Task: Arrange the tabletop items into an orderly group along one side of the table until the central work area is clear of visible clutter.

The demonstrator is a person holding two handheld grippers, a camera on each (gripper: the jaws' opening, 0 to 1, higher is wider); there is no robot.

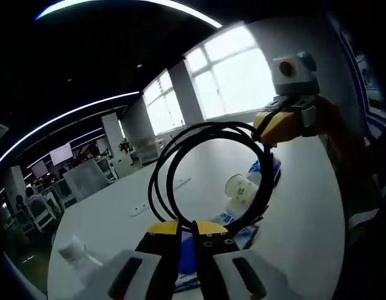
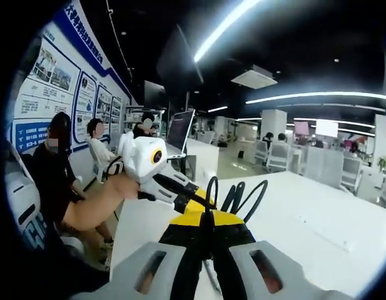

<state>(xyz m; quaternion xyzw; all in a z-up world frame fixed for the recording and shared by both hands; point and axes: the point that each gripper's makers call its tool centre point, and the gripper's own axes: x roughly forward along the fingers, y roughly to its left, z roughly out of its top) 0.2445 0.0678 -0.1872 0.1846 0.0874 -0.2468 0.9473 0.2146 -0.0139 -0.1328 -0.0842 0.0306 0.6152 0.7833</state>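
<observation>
A coil of black cable (image 1: 169,172) hangs in the air above the white table (image 1: 305,212), held from two sides. My left gripper (image 1: 194,226) is shut on the near part of the loop. My right gripper (image 1: 268,128) comes in from the upper right and is shut on the far part. In the right gripper view, the right gripper (image 2: 208,219) clamps the cable (image 2: 252,194), whose loops stick up past the yellow jaw tips. The left gripper (image 2: 191,201), held by a hand, meets it from the left.
A white bottle with a blue label (image 1: 241,189) lies on the table behind the coil, beside a blue-and-white packet (image 1: 243,232). Another small white bottle (image 1: 74,250) stands at the near left. Seated people (image 2: 55,162) and a wall of posters (image 2: 55,81) flank the table's edge.
</observation>
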